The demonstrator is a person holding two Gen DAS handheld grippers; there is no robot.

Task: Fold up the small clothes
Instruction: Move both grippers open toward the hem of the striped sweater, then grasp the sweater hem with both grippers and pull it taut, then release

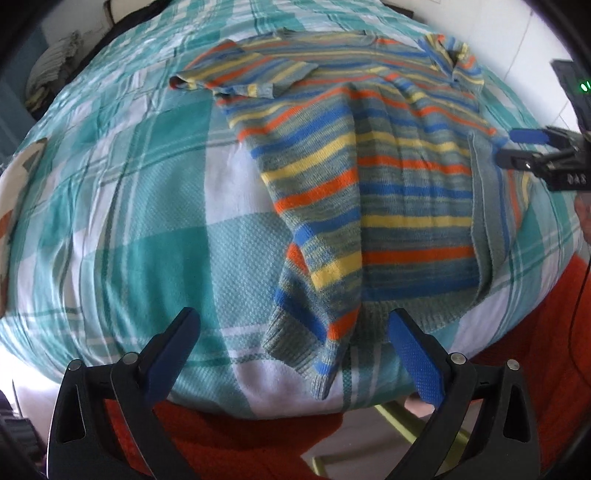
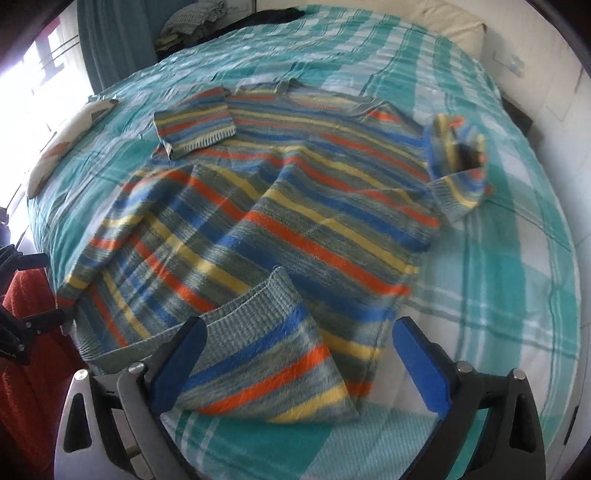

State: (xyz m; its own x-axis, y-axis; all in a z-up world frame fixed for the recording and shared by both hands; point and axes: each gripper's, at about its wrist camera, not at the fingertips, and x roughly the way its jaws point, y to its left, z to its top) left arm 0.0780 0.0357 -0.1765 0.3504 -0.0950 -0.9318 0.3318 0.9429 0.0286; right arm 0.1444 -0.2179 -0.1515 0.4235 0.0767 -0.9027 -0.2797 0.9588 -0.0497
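Note:
A striped knit sweater (image 1: 369,166) in blue, orange, yellow and grey lies spread on the bed. Its left side is folded over the body, with the left sleeve (image 1: 240,74) laid across the chest. It also shows in the right wrist view (image 2: 295,206), its near hem corner (image 2: 266,369) turned up. My left gripper (image 1: 295,339) is open over the near hem corner, holding nothing. My right gripper (image 2: 299,350) is open, its jaws on either side of the turned-up hem corner. The right gripper shows in the left wrist view (image 1: 517,147) beside the sweater's right edge.
The bed cover (image 1: 129,221) is teal and white plaid. A red cloth (image 1: 240,443) hangs along the near bed edge. A white pillow (image 2: 454,26) lies far right and a pile of clothes (image 2: 192,22) at the far edge. A flat white object (image 2: 70,140) lies left.

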